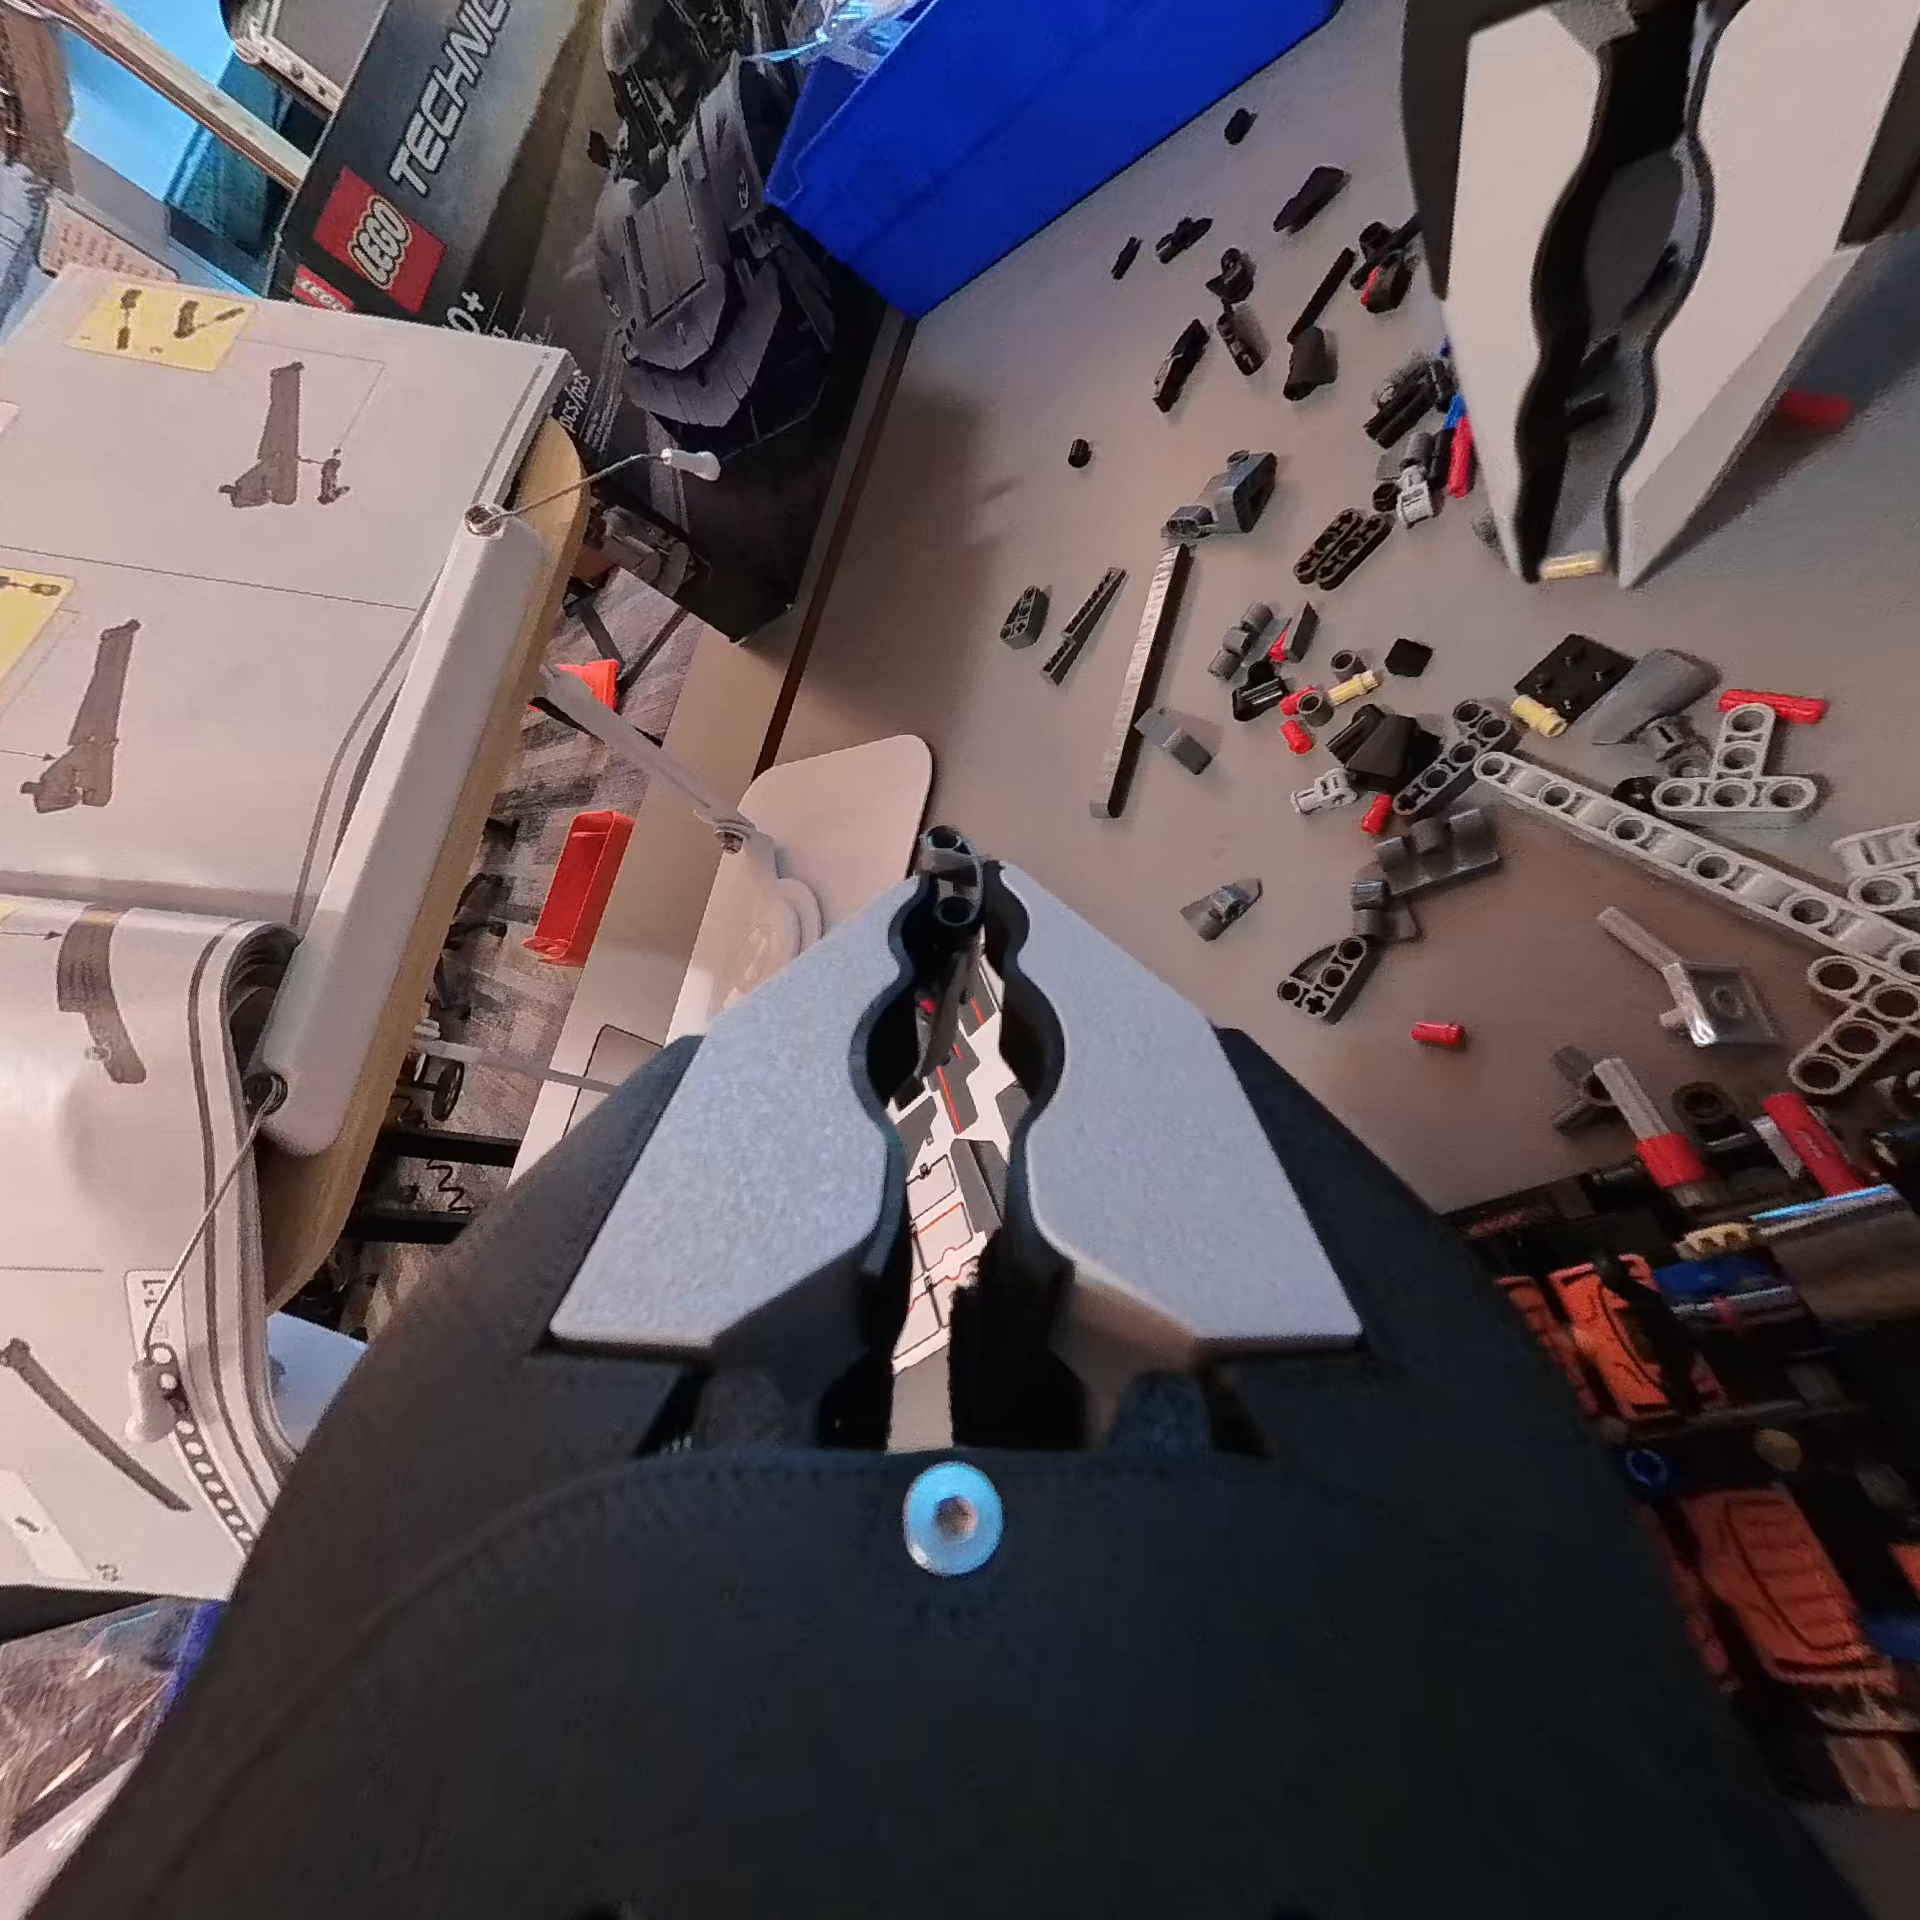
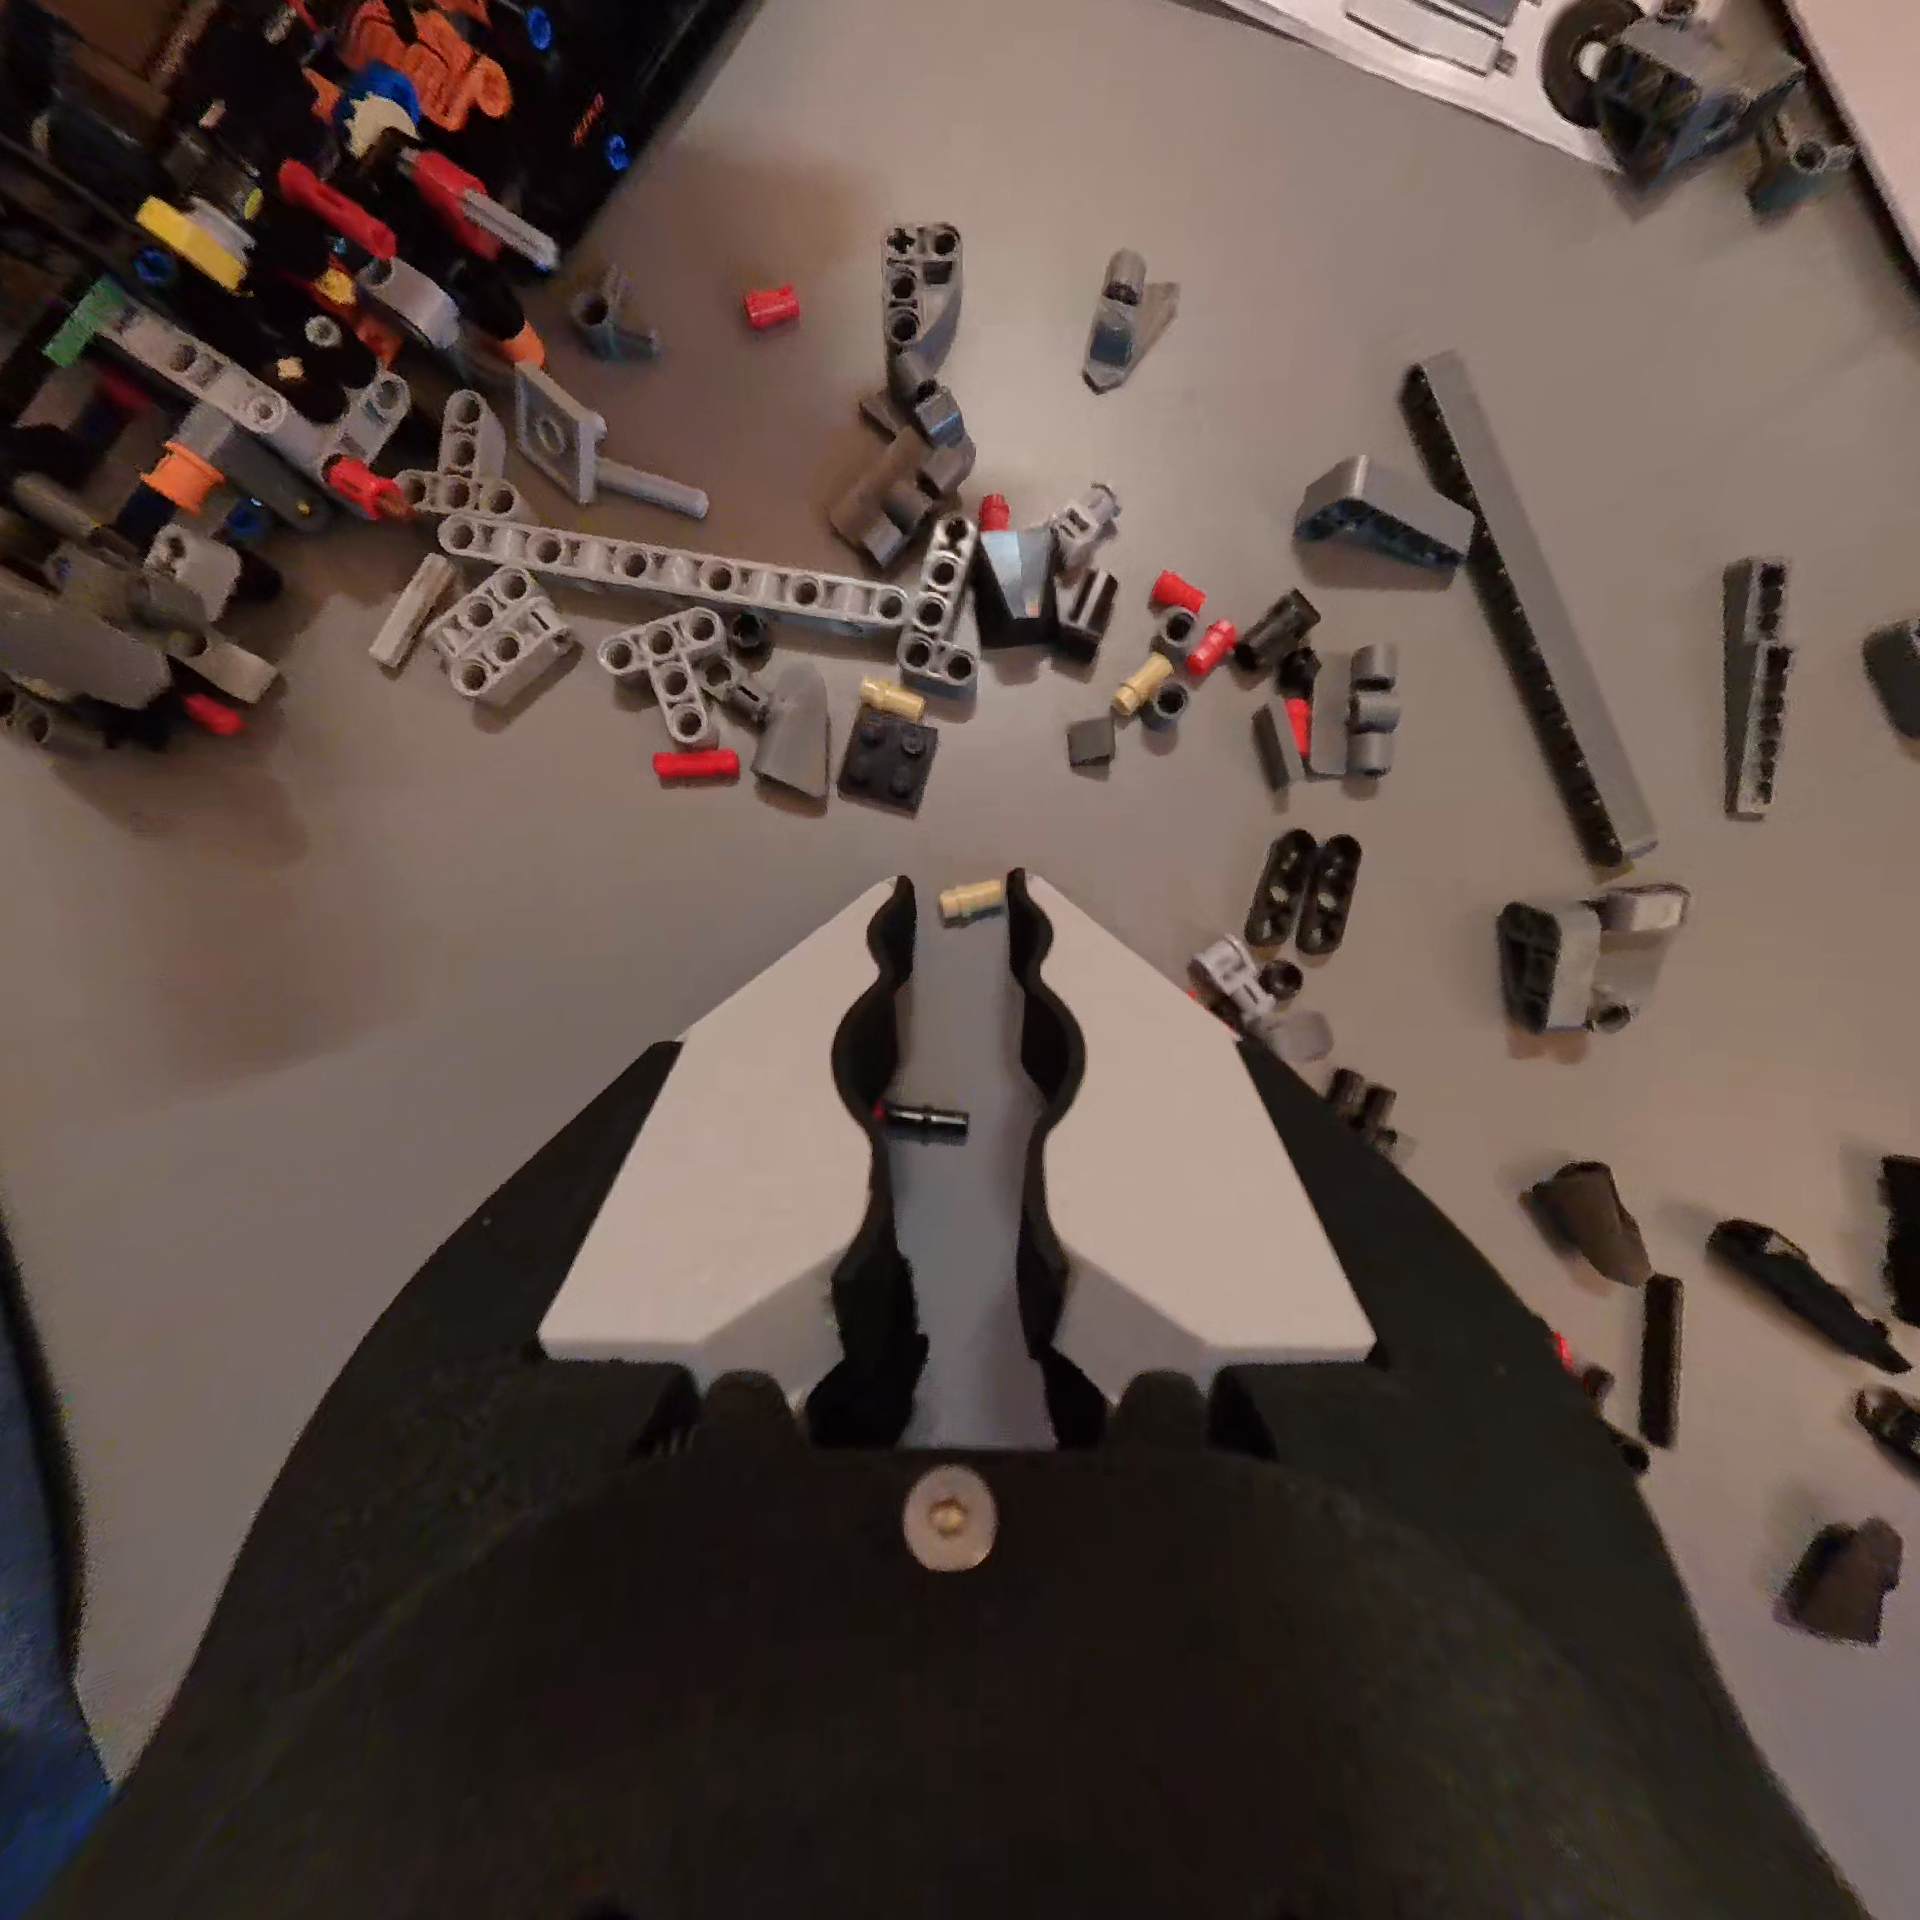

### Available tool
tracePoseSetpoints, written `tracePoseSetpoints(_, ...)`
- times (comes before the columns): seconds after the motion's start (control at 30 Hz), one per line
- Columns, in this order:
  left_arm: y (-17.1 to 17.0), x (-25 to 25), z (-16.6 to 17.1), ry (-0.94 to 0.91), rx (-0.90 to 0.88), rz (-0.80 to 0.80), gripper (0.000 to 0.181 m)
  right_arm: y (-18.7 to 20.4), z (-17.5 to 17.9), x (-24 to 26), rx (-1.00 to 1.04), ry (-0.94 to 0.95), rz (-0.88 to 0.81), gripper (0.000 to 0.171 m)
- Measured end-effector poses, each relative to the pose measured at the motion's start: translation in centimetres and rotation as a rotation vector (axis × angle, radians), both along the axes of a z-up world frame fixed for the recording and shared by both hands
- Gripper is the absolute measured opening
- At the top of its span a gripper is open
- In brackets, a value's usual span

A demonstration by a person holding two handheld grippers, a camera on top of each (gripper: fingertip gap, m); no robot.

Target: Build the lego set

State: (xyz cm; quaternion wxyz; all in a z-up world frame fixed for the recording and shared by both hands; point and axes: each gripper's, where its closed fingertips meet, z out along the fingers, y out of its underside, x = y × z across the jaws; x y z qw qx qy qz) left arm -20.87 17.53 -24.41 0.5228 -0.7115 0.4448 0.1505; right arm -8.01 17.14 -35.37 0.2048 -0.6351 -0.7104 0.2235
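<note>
- Left claw (image 1: pixel 961 883): clenched on a small dark piece (image 1: pixel 951 899) with round holes, held up off the bench (image 1: pixel 935 499), its end poking past the tips.
- Right claw (image 2: pixel 961 894): jaws parted, nothing gripped. A tan pin (image 2: pixel 971 900) lies on the bench right between its tips; looks like the next pick.
- A small black pin (image 2: pixel 925 1122) lies further back between the right claw's fingers, also loose.
- Ahead of the right claw: scatter of loose parts, including a long light grey beam (image 2: pixel 675 571), red pins and dark grey connectors.
- Far ahead and to the left of the right claw: a partly built model (image 2: pixel 208 312), black with orange, red and yellow bits.
- To the left of the left claw: open instruction booklet (image 1: pixel 208 623) on a stand; the set's box (image 1: pixel 499 208) and a blue bin (image 1: pixel 1018 125) beyond.
- Progress, by my reckoning: midway. A good chunk is assembled, many parts remain unsorted on the bench.
</note>
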Motion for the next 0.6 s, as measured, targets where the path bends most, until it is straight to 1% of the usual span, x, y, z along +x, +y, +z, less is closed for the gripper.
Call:
tracePoseSetpoints(0.1, -0.02, -0.11, 0.01, 0.003, 0.001, 0.004, 0.006, 0.05, 0.12, -0.06, 0.028, 0.008, 0.013, 0.014)
tracePoseSetpoints(0.23, -0.01, -0.13, 0.02, -0.009, -0.003, 0.002, 0.006, -0.01, 0.49, 0.56, 0.012, 0.034, -0.038, 0.016)
tracePoseSetpoints(0.4, 0.09, -0.09, -0.11, -0.009, -0.008, 0.003, 0.006, -0.31, 0.04, 0.67, 0.02, 0.041, -0.063, 0.011)
tracePoseSetpoints(0.6, -0.03, 0.08, -0.06, -0.003, -0.003, 0.001, 0.006, -0.09, 0.04, 0.2, -0.002, 0.066, -0.096, 0.01)
